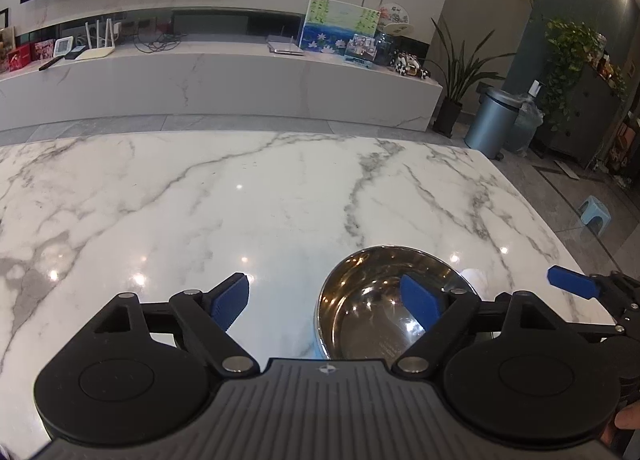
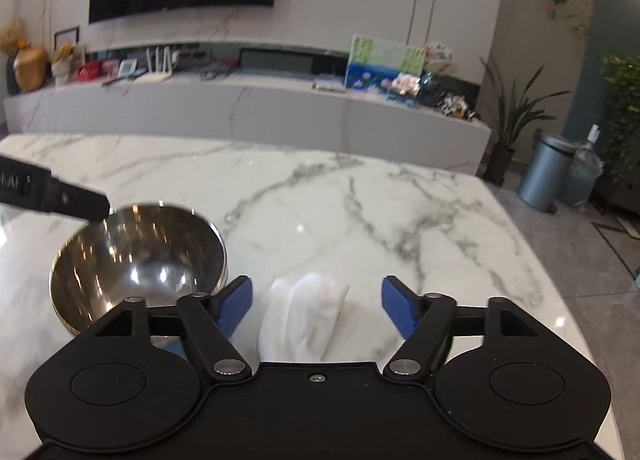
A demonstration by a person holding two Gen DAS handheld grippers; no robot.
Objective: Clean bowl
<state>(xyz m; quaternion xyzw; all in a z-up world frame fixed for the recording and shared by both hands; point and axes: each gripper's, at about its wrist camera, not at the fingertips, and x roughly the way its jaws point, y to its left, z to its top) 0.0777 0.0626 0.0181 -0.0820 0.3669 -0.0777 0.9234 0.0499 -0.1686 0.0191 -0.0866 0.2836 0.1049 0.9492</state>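
A shiny steel bowl (image 1: 384, 300) stands upright on the white marble table (image 1: 240, 200). My left gripper (image 1: 326, 298) is open, its right finger over the bowl's inside and its left finger over bare table beside the rim. In the right wrist view the bowl (image 2: 140, 260) sits at the left. A crumpled white cloth (image 2: 304, 316) lies on the table between the open fingers of my right gripper (image 2: 316, 306). A small part of the cloth (image 1: 474, 274) shows behind the bowl. The right gripper's blue fingertip (image 1: 572, 282) shows at the right edge of the left wrist view.
Part of the left gripper's black body (image 2: 56, 196) reaches in above the bowl's far rim. The table's right edge (image 2: 560, 260) curves away to a grey floor. A long marble TV bench (image 1: 220, 76), a blue bin (image 1: 494, 120) and plants (image 1: 460, 72) stand beyond the table.
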